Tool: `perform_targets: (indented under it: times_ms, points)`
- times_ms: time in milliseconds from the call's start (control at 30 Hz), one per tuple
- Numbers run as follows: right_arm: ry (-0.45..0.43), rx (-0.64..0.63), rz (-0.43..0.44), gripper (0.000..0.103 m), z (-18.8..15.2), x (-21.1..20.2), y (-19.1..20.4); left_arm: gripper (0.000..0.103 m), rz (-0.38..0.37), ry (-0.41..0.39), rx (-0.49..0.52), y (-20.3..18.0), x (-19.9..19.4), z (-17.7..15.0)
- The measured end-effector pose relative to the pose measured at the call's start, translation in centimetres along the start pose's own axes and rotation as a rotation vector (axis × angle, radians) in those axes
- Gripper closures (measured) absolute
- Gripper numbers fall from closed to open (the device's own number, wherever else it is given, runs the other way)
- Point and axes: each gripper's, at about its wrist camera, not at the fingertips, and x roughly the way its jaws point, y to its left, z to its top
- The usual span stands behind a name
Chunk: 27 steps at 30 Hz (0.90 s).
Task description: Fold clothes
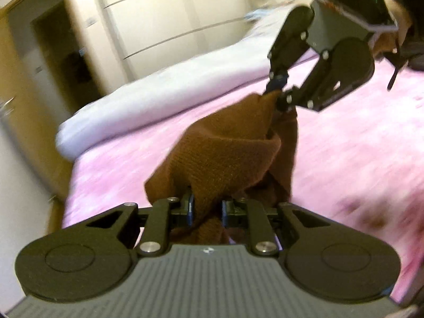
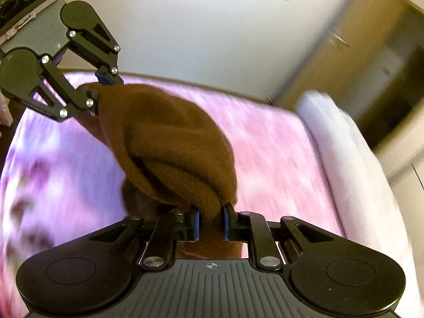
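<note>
A brown knitted garment hangs bunched between both grippers above a pink bed cover. My left gripper is shut on one part of it, the knit squeezed between the blue pads. My right gripper shows in the left wrist view at the upper right, pinching the far end of the cloth. In the right wrist view the right gripper is shut on a thick roll of the brown garment. The left gripper grips its other end at the upper left there.
The pink cover spreads under the garment. A white folded duvet lies along the bed's far side, seen also as the white duvet at the right. Pale wardrobe doors, a wooden door frame and a white wall stand beyond. The background is blurred.
</note>
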Motion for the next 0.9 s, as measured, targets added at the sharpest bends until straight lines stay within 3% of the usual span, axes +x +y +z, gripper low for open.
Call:
perform_targets:
  times_ms: [200,367,433,567,733,900]
  points:
    - [0.037,0.085,-0.045,0.088,-18.4,-12.5,1.5,0.089,-0.132,-0.037,0.017,-17.8,3.9,5.6]
    - [0.018,0.195,-0.098,0.088,-31.8,-19.1,4.1,0.089,-0.197,-0.031,0.040,-27.4,7.8,6.8]
    - [0.001,0.233,-0.117,0.088,-35.5,-20.5,4.9,0.089,-0.217,-0.041,0.057,-30.5,8.3,6.3]
    - [-0.044,0.287,-0.198,0.088,-39.2,-21.1,7.6,0.089,-0.265,-0.084,0.115,-33.5,8.9,4.2]
    - [-0.113,0.329,-0.302,0.088,-40.4,-19.8,10.0,0.091,-0.236,-0.158,0.165,-32.6,9.9,3.2]
    - [-0.163,0.294,-0.339,0.088,-39.7,-20.2,12.0,0.092,-0.185,-0.223,0.204,-33.7,5.3,2.0]
